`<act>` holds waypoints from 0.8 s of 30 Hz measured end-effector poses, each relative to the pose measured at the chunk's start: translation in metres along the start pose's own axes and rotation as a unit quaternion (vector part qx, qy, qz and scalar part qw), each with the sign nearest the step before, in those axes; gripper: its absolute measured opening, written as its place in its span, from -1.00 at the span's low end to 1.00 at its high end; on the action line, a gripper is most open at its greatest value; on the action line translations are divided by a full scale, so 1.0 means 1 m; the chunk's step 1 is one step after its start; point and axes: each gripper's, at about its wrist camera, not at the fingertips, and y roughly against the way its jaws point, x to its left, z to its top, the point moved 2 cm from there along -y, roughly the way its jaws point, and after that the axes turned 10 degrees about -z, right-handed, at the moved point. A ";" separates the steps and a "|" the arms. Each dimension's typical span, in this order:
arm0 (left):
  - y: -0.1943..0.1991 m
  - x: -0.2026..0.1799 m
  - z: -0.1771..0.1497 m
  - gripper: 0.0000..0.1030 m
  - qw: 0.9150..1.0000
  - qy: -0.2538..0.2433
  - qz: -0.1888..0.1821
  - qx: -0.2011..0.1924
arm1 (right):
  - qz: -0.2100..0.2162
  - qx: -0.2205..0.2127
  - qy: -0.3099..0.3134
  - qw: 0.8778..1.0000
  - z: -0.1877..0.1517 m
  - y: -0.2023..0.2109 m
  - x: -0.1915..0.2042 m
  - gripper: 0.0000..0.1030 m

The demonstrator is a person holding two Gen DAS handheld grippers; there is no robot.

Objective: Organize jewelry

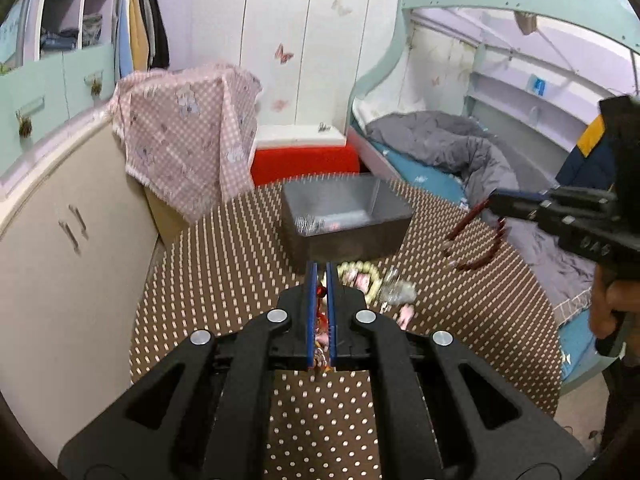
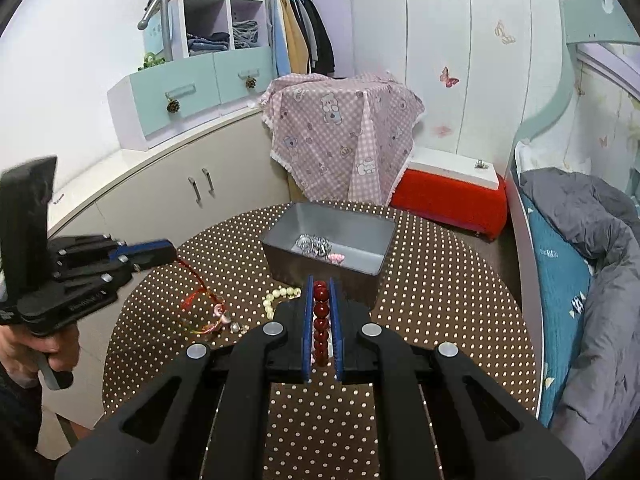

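A grey box (image 1: pixel 348 220) (image 2: pixel 360 256) stands on the round dotted table and holds silver jewelry (image 2: pixel 314 245) and a small pink piece. My left gripper (image 1: pixel 321 280) (image 2: pixel 170 254) is shut on a thin red string bracelet (image 2: pixel 196 300) that hangs down to the table. My right gripper (image 2: pixel 320 288) (image 1: pixel 490 202) is shut on a dark red bead bracelet (image 2: pixel 320 320) (image 1: pixel 480 248), held above the table right of the box. A pale bead bracelet (image 2: pixel 276 300) (image 1: pixel 360 276) and small shiny pieces (image 1: pixel 396 292) lie in front of the box.
The brown dotted table (image 2: pixel 440 300) is ringed by a cream cabinet (image 2: pixel 160 200) on the left, a pink checked cloth (image 2: pixel 340 132) over a stand behind, a red and white box (image 2: pixel 448 192) and a bed (image 2: pixel 580 260) on the right.
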 end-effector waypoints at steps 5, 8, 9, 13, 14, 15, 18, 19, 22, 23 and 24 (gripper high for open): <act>0.020 -0.008 0.032 -0.92 0.999 -0.022 -0.007 -0.038 | -0.001 -0.020 0.007 1.000 0.017 0.008 0.000 -0.88; 0.028 -0.010 0.051 -0.92 0.998 -0.031 -0.012 -0.058 | 0.000 -0.032 0.011 0.999 0.028 0.012 0.000 -0.88; 0.030 -0.011 0.058 -0.92 0.997 -0.033 -0.015 -0.066 | 0.000 -0.036 0.012 0.999 0.033 0.013 0.000 -0.88; 0.031 -0.013 0.078 -0.92 0.996 -0.043 -0.021 -0.079 | 0.002 -0.048 0.011 0.999 0.046 0.014 -0.002 -0.88; 0.031 -0.013 0.081 -0.92 0.995 -0.045 -0.022 -0.080 | 0.002 -0.051 0.011 0.999 0.050 0.015 -0.003 -0.88; 0.029 -0.013 0.084 -0.92 0.995 -0.047 -0.023 -0.081 | 0.002 -0.054 0.013 0.998 0.053 0.015 -0.002 -0.88; 0.026 -0.012 0.089 -0.92 0.995 -0.048 -0.028 -0.080 | 0.006 -0.055 0.018 0.998 0.056 0.015 0.001 -0.88; 0.024 -0.012 0.088 -0.92 0.995 -0.049 -0.028 -0.077 | 0.008 -0.053 0.019 0.998 0.055 0.014 0.003 -0.88; 0.017 -0.011 0.077 -0.92 0.997 -0.045 -0.031 -0.060 | 0.034 -0.033 0.011 0.999 0.040 0.005 0.006 -0.88; 0.014 -0.010 0.072 -0.92 0.997 -0.041 -0.032 -0.053 | 0.042 -0.025 0.009 0.999 0.034 0.001 0.009 -0.88; 0.009 -0.006 0.063 -0.92 0.998 -0.033 -0.034 -0.042 | 0.049 -0.014 0.007 0.999 0.027 -0.004 0.012 -0.87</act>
